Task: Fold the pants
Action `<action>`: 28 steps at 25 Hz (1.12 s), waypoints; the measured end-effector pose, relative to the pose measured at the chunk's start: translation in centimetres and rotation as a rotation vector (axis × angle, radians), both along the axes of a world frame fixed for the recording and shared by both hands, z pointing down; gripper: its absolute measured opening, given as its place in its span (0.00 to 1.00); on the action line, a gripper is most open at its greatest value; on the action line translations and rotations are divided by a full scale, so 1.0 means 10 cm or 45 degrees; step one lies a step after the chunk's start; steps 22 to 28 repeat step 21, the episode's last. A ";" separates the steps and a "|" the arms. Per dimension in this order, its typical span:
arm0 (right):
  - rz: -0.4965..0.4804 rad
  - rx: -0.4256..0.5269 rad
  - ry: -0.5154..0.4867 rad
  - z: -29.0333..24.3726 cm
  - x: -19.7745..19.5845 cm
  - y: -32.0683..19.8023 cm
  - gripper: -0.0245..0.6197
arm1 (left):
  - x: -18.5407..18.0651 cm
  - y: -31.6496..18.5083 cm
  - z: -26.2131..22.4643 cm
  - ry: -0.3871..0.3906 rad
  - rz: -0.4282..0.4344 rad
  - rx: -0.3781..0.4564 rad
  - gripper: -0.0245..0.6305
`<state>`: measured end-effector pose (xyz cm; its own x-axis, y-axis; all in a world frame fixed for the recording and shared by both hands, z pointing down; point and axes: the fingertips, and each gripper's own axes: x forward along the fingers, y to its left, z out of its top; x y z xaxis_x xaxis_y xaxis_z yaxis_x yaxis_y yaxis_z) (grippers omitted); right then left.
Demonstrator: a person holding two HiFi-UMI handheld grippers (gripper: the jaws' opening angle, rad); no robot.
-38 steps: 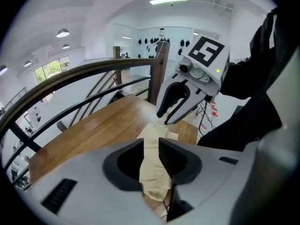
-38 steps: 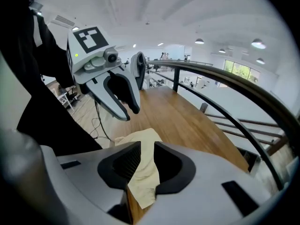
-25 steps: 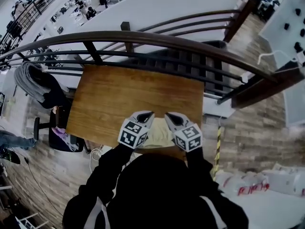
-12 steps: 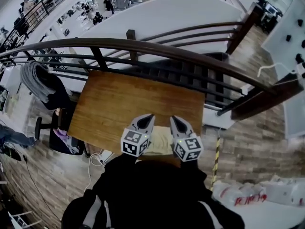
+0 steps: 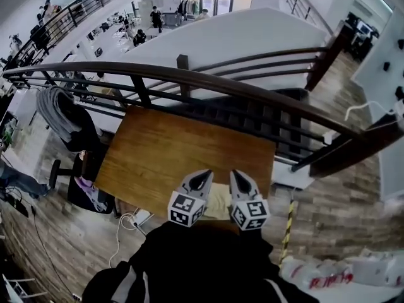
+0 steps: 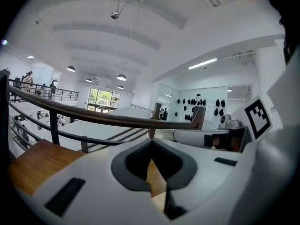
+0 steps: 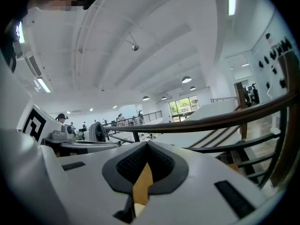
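Left claw point(image 5: 202, 179) and right claw point(image 5: 237, 178) are both closed and empty, side by side over the near edge of the table point(image 5: 165, 149), with the pale pants point(image 5: 218, 202) lying between and just below them, equally near both, long axis unclear.

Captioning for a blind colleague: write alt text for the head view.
The left gripper and right gripper hang side by side, fingers closed, above beige pants at the near edge of a wooden table; a dark railing curves beyond.
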<state>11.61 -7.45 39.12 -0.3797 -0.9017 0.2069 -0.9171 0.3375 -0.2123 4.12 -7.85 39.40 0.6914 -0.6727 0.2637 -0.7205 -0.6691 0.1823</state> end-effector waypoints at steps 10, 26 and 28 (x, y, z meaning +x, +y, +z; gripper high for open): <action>-0.017 0.023 0.019 -0.09 -0.01 -0.11 0.04 | -0.12 -0.06 -0.02 0.012 -0.031 -0.014 0.04; -0.017 -0.032 0.026 0.11 -0.04 0.11 0.04 | -0.15 0.06 -0.03 0.004 -0.037 0.043 0.04; -0.017 -0.032 0.026 0.11 -0.04 0.11 0.04 | -0.15 0.06 -0.03 0.004 -0.037 0.043 0.04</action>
